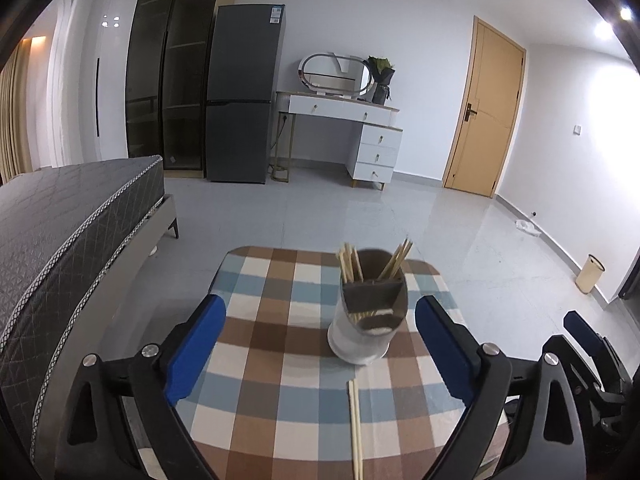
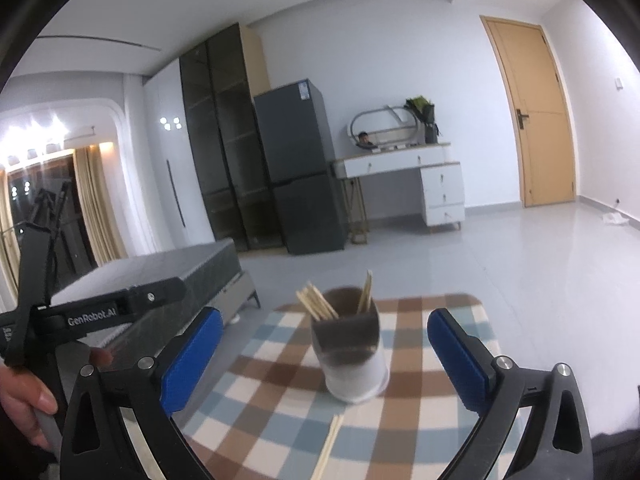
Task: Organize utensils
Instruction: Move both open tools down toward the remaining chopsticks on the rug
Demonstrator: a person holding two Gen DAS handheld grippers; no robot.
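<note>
A pair of pale wooden chopsticks (image 1: 355,428) lies flat on the checked tablecloth (image 1: 280,400), near the table's front edge and just in front of the utensil holder (image 1: 366,312), not touching it. In the left wrist view their long axis runs almost straight toward and away from the camera, the far tips pointing at the holder's base. In the right wrist view the same pair (image 2: 330,446) slants, the far end leaning right toward the holder (image 2: 352,352). The two sticks lie side by side, slender and straight.

The holder is an upright cylinder with a white lower body and a dark, slanted upper insert divided into compartments. More chopsticks stand in it in two bundles (image 1: 350,262), one leaning left and one leaning right, tips up. Which compartment each occupies cannot be told.

The cloth is a plaid of brown, blue and cream squares over a table with rounded corners.

The left gripper (image 1: 320,344) stands spread wide, its blue textured pads (image 1: 198,344) on either side of the holder and clear of it, nothing between them touched. The right gripper (image 2: 324,356) is likewise spread wide and grips nothing; its blue pads (image 2: 192,356) flank the holder at a distance. A hand (image 2: 24,404) grips the left tool's handle at the right view's left edge.
</note>
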